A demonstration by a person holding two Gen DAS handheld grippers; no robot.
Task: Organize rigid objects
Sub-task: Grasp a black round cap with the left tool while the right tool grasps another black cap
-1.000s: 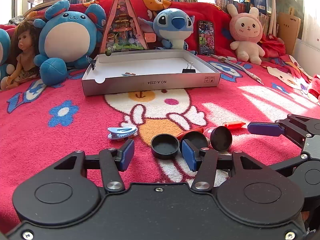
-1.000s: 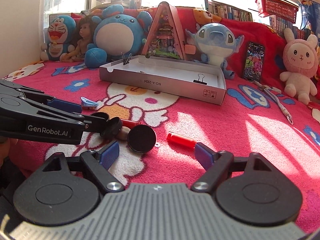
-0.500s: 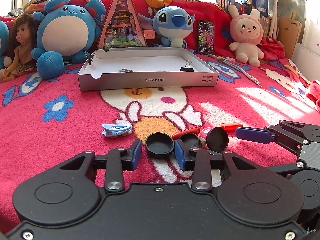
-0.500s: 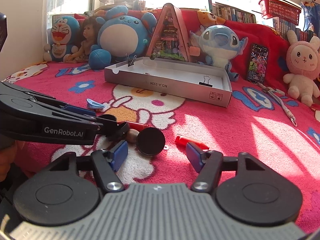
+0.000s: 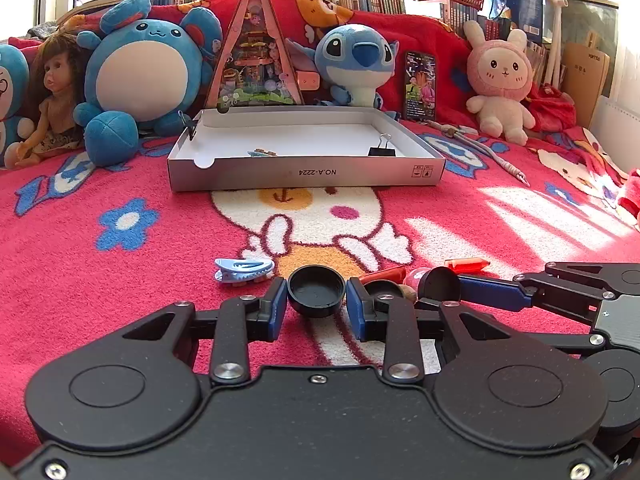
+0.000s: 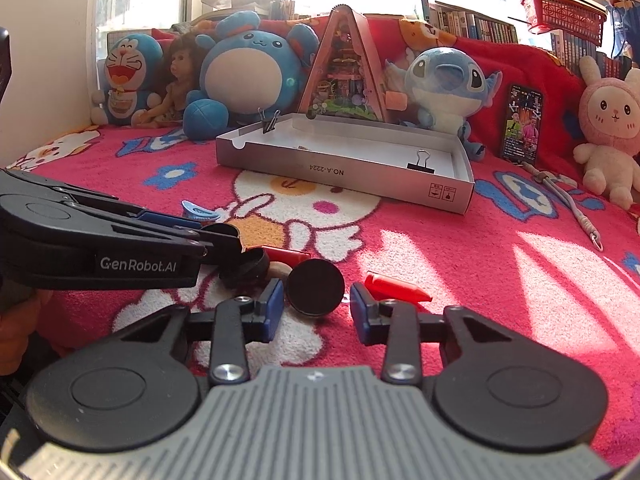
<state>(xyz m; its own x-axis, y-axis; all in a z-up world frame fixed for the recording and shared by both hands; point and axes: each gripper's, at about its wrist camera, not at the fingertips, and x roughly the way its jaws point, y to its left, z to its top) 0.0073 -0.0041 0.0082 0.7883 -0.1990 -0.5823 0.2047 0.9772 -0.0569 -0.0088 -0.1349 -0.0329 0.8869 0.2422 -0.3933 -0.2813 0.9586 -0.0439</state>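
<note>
Both fingers have just been closing, left gripper (image 5: 317, 307) pinching a black cap (image 5: 316, 290), right gripper (image 6: 317, 307) not quite gripping a disc (image 6: 315, 287) between them, so the disc may slip on lifting

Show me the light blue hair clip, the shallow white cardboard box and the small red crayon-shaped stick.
Light blue hair clip (image 5: 244, 269), left wrist view, its ridged top.
Shallow white cardboard box (image 5: 308, 173), left wrist view, its printed front wall.
Small red crayon-shaped stick (image 6: 394, 285), right wrist view, mid-body.
</note>
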